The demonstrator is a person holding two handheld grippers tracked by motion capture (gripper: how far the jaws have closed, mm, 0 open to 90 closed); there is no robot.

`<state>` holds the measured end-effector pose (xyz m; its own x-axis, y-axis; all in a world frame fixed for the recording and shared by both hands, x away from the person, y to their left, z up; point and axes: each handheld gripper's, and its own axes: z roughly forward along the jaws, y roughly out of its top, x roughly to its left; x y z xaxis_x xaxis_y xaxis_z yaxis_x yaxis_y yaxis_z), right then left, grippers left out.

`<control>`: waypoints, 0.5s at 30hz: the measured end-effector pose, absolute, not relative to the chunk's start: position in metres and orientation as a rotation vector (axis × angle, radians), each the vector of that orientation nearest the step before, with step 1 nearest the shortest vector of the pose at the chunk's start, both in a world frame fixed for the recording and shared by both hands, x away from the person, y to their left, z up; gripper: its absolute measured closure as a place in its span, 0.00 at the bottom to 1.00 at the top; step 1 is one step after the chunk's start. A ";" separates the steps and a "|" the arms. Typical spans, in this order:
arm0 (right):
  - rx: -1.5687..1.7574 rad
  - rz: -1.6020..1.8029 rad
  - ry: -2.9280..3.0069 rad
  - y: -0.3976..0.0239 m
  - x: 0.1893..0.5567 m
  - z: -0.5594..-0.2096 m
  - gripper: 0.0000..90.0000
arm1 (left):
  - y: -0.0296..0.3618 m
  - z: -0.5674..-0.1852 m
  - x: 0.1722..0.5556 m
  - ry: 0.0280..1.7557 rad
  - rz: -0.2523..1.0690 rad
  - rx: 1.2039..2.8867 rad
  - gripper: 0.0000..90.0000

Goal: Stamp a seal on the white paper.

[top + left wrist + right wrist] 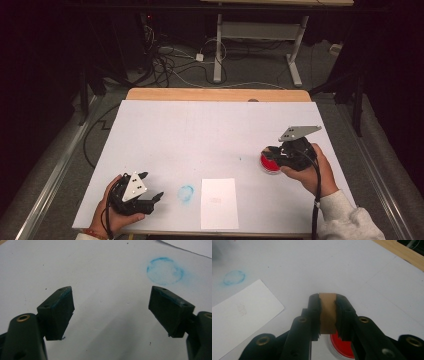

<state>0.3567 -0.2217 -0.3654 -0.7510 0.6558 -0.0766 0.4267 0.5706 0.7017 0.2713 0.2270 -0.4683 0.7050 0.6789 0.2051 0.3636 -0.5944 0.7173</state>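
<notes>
Now right gripper (328, 315) pinching brown stamp block (327, 312) above red ink pad (342, 346), table's 4 o'clock; left gripper (111, 312) spread, idle. Risk: block slipping (narrow grip), smudging white paper (244, 315).

A tan-brown block (327, 312) is showing between the black jaws of the right gripper (327, 315) above a bright red round pad (342, 346), while a smudged blue ring (186, 193) and a white paper (219, 203) are lying on the white table (210, 135).
</notes>
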 end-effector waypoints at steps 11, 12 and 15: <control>0.766 0.989 2.539 -0.196 0.340 -0.361 0.85 | 0.227 -0.467 0.270 0.781 0.617 2.236 0.22; 0.752 0.984 2.548 -0.193 0.338 -0.361 0.85 | 0.228 -0.467 0.270 0.778 0.620 2.233 0.22; 0.719 0.978 2.582 -0.184 0.334 -0.363 0.85 | 0.228 -0.466 0.269 0.771 0.619 2.227 0.22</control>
